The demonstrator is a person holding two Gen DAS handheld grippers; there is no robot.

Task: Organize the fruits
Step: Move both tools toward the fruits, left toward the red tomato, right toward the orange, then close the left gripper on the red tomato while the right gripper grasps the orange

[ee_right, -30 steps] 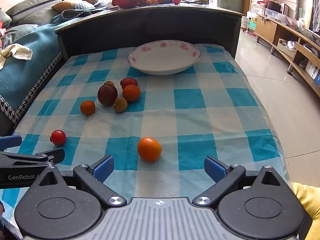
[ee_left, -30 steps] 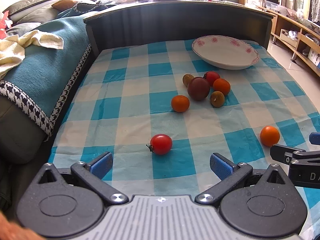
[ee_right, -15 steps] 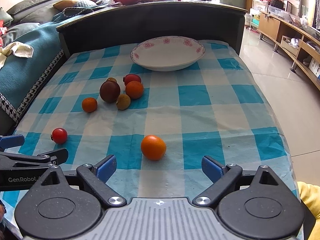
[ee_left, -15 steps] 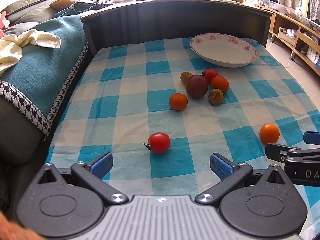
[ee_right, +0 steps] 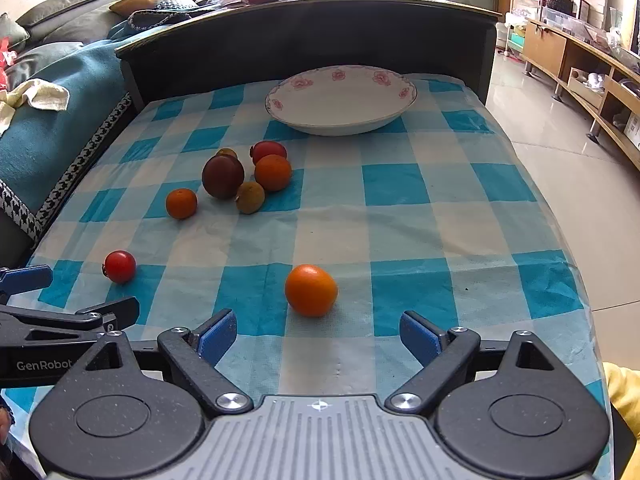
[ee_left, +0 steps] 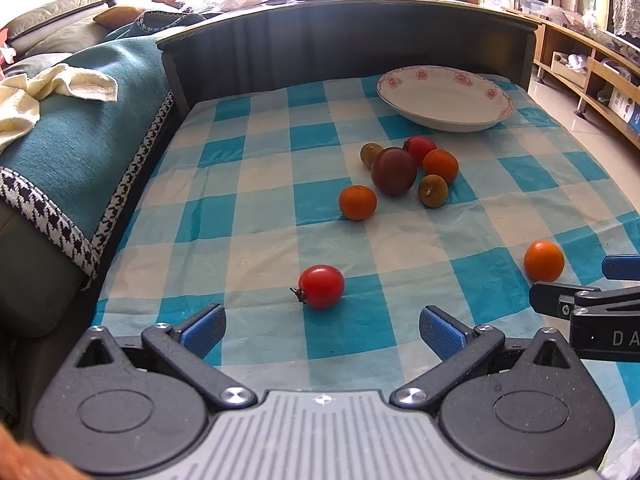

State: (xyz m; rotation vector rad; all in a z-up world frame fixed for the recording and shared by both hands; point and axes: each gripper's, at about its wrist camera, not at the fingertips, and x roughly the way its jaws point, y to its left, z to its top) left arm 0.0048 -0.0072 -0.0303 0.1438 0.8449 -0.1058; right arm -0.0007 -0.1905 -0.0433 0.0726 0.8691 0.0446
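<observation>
A red cherry tomato (ee_left: 321,286) lies just ahead of my open, empty left gripper (ee_left: 320,330); it also shows in the right wrist view (ee_right: 119,266). An orange (ee_right: 311,290) lies just ahead of my open, empty right gripper (ee_right: 318,334), and shows in the left wrist view (ee_left: 544,261). A cluster lies mid-cloth: a dark purple fruit (ee_left: 393,171), two oranges (ee_left: 357,202) (ee_left: 440,165), a red fruit (ee_left: 420,148) and two small brown fruits (ee_left: 433,191). A white flowered plate (ee_left: 445,98) (ee_right: 341,98) stands empty at the far end.
The table has a blue-and-white checked cloth (ee_left: 260,200) and a dark raised back wall (ee_left: 340,40). A sofa with a teal blanket (ee_left: 80,120) borders the left. The cloth's right edge drops to the tiled floor (ee_right: 580,184).
Both grippers have moved slightly forward and lower toward their nearest fruits, so the tomato and the orange sit closer to the fingers. No fruit has moved.
</observation>
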